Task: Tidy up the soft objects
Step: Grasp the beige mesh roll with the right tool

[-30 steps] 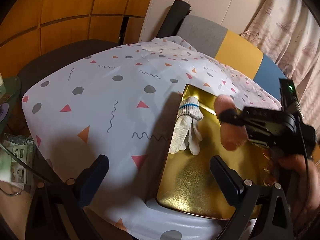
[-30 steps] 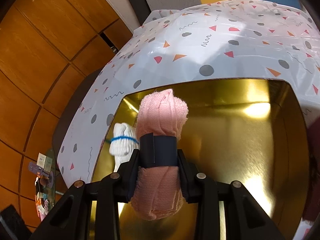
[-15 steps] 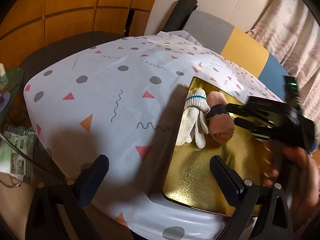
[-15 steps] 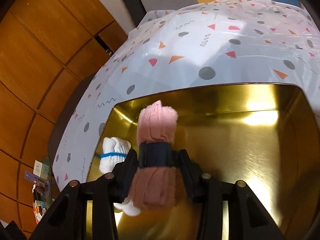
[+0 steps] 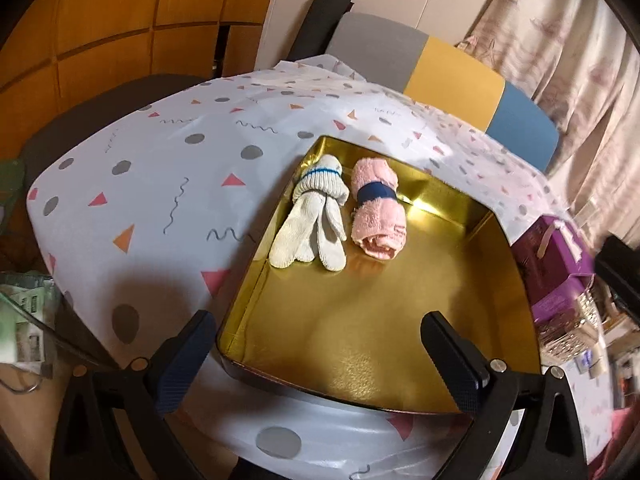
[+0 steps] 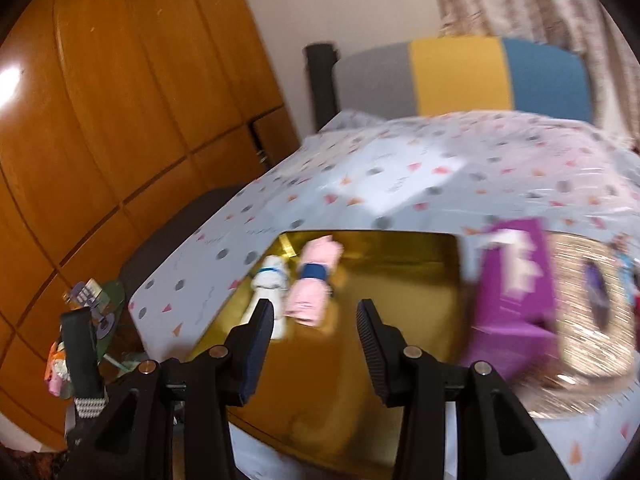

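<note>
A gold tray lies on the patterned tablecloth. At its far left corner lie a white glove bundle and, just to its right, a pink rolled towel with a dark blue band. My left gripper hangs open over the tray's near edge, nothing between its fingers. My right gripper is open and empty, pulled back and above the tray, with the towel lying free beyond its fingertips. The right wrist view is motion-blurred.
A purple box and a glittery package sit right of the tray. A grey, yellow and blue chair back stands behind the table. Wooden panels line the left. Clutter lies on a low glass table at left.
The right gripper set the pink towel down beside the white glove bundle, opened, and drew back and up out of the left wrist view. The left gripper shifted slightly toward the tray.
</note>
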Motion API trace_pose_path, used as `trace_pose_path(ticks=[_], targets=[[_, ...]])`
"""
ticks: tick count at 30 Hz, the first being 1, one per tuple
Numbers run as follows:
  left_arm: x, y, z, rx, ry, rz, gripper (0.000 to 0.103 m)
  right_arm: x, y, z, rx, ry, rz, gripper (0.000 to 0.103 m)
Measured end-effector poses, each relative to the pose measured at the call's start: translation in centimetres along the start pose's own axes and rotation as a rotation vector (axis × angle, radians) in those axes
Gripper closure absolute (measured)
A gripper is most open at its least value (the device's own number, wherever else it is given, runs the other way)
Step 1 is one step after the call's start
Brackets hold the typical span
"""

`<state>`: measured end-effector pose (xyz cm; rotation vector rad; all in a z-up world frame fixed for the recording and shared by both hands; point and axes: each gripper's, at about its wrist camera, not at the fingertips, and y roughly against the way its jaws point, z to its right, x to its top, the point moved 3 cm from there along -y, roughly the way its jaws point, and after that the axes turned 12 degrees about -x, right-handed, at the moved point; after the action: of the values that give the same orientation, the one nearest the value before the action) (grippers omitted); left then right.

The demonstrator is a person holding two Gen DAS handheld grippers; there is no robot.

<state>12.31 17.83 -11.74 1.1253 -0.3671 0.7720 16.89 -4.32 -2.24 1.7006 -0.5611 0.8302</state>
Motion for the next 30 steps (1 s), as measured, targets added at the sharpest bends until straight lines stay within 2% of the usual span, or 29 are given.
trace_pose_path(ticks=[2, 8, 10, 12, 14, 17, 19, 24, 27, 30], targets=[[-0.3, 0.1, 0.4, 0.005, -0.003, 0.009, 0.0, -0.4, 1.4, 1.8, -0.026, -0.024, 0.017, 0.06], [-0.6, 2.4, 1.9, 0.009, -0.036, 0.111, 0.0, -3.1, 6.2, 9.1, -0.162, -0.139, 0.09, 0.06], [-0.8, 2.7, 2.7, -0.029, -0.044, 0.116, 0.0, -4.6, 7.1, 12.3, -0.234, -0.176, 0.09, 0.06], [-0.9, 2.8, 4.1, -0.07, -0.063, 0.106, 0.0, -6.4, 7.3, 16.0, -0.303, -0.222, 0.048, 0.06], [-1.3, 2.4, 6.5, -0.139, -0.112, 0.071, 0.0, -7.9, 7.5, 19.3, -0.357, -0.266, 0.022, 0.06], [-2.0, 1.6, 10.6, -0.197, -0.21, 0.015, 0.0, -10.0, 7.7, 24.8, -0.462, -0.306, -0.031, 0.06], [-3.0, 1.2, 13.9, -0.276, -0.278, -0.015, 0.0, -11.0, 8.4, 28.7, -0.532, -0.339, -0.053, 0.06], [-6.0, 0.5, 20.0, -0.396, -0.397, -0.106, 0.0, -11.4, 11.0, 37.4, -0.667, -0.419, -0.063, 0.06], [-7.4, 0.1, 22.5, -0.441, -0.452, -0.153, 0.0, -10.3, 11.1, 41.5, -0.711, -0.403, -0.08, 0.06], [-8.3, -0.2, 24.3, -0.462, -0.486, -0.181, 0.0, -9.1, 9.5, 44.8, -0.689, -0.373, -0.136, 0.057]])
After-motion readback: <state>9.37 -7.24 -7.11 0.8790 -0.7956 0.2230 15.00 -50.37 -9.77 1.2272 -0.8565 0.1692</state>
